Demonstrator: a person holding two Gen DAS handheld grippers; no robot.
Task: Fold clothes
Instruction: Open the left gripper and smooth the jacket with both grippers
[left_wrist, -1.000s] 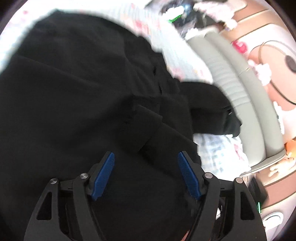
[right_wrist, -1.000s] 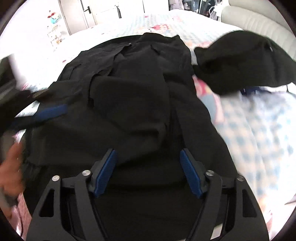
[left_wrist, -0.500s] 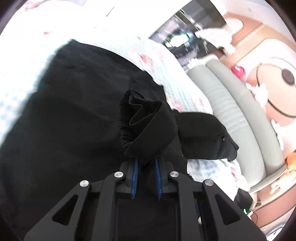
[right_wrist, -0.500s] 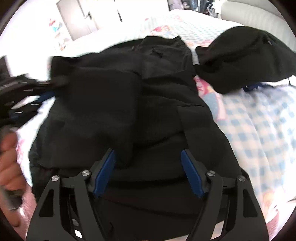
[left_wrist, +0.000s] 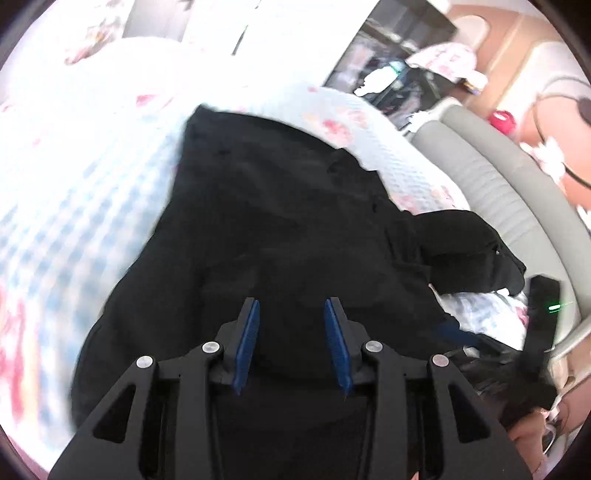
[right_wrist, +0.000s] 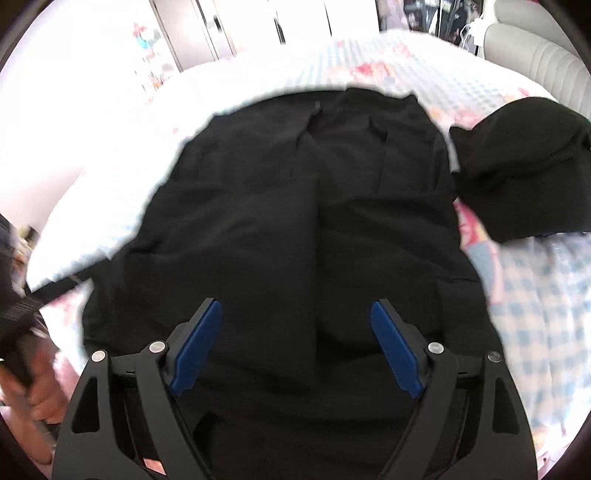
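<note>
The black garment (right_wrist: 314, 221) lies spread on the bed directly ahead of and beneath both grippers, its long axis running away from them toward the far edge of the bedspread (right_wrist: 424, 77). Seen from the right gripper (right_wrist: 295, 343), a straight vertical seam or fold edge runs up the cloth almost on the gripper's centreline, with panels of fabric lying over one another on each side; whether these are folds already laid in or only the garment's own flaps cannot be told. The near hem lies under the right gripper's fingers, so that hand sits squarely on the axis. The left gripper (left_wrist: 291, 343) looks in from the garment's left side, angled across it. The cloth is matt, dark, soft and lightly rumpled, its outline blurred at the edges.

Both grippers hold nothing: the right one's jaws stand wide apart, the left one's partly spread with bare cloth showing between them.

Ahead and to the right of the right gripper, just beside the garment's far corner, sits a second black piece (right_wrist: 524, 166) bunched in a heap. Beyond that rises a grey padded headboard (left_wrist: 491, 177).
</note>
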